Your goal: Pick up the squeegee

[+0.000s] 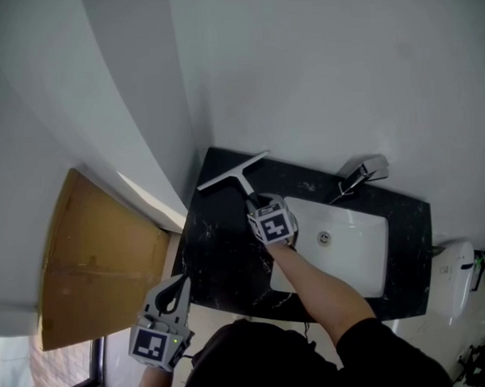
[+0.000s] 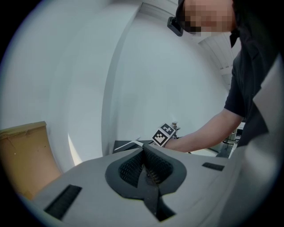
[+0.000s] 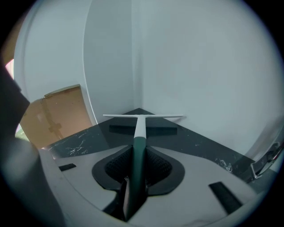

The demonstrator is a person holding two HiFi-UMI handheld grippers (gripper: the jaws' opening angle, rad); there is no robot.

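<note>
Right hand-held gripper [image 3: 136,156] clamps squeegee [image 3: 141,117] (faucet [image 1: 359,177] nearby).

The left tongs [image 2: 143,155] meet, empty; squeegee [image 2: 132,142] and dark counter [image 2: 119,146] beyond.

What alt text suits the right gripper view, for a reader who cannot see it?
The right gripper is shut on the dark green handle of a squeegee, its white blade over a black countertop in a white-walled corner. Cardboard stands at left.
</note>
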